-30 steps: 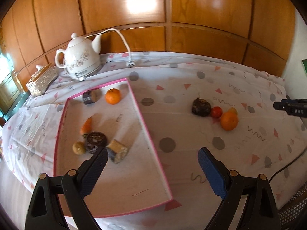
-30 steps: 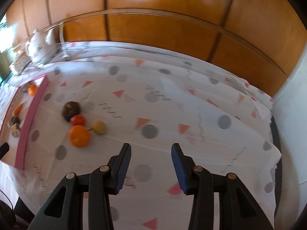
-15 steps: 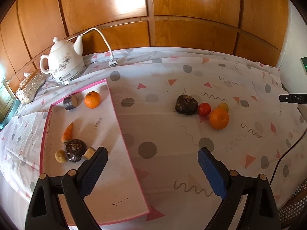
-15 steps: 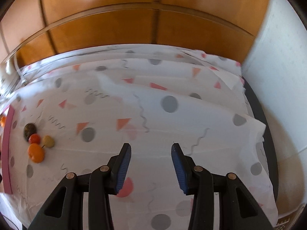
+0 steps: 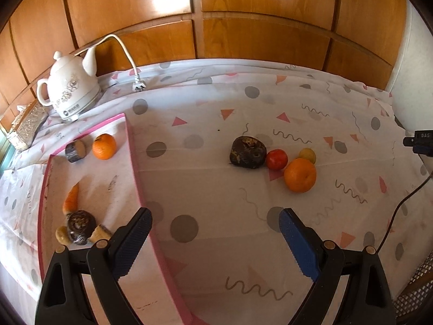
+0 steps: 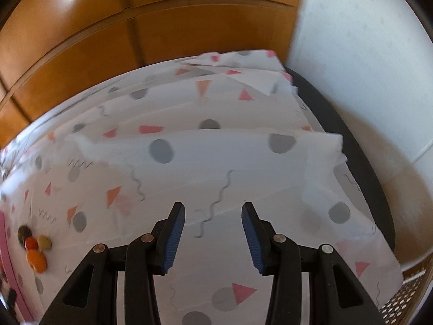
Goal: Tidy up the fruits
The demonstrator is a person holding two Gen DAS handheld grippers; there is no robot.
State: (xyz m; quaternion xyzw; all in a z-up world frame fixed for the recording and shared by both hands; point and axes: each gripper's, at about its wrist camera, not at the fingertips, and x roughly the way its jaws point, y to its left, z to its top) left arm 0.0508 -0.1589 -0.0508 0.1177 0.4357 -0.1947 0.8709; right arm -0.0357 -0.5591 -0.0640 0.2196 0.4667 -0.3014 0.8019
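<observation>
Spread wide and empty: left gripper (image 5: pixel 215 223), blue pads (image 5: pixel 296 239) far apart above the patterned tablecloth (image 5: pixel 205 178), its left finger over the pink rim of the tray (image 5: pixel 135 162). Ahead on the cloth, 4 pieces clustered: dark brown lumpy fruit (image 5: pixel 247 152), touching or nearly touching a red tomato (image 5: pixel 276 159), then a small yellow fruit (image 5: pixel 307 155) behind and a large orange (image 5: pixel 300 175) in front, just beside the tomato. Inside the tray, toward the far end: a smaller orange (image 5: pixel 104 146) next to a dark-skinned cut piece (image 5: pixel 75 150). Nearer: a carrot (image 5: pixel 71 200), a round dark piece (image 5: pixel 80 226), a pale roundish bit (image 5: pixel 61 235) and a tan chunk (image 5: pixel 99 233), bunched together. Beyond the tray, a white kettle (image 5: pixel 71 92) with its plug (image 5: pixel 138 84) lying loose on the cloth.

Partly parted and holding nothing: right gripper (image 6: pixel 213 218), pointed at a bare stretch of cloth near the white wall (image 6: pixel 360 54). Far left in that blurred view, probably the same 4 fruits, with the large orange nearest.
</observation>
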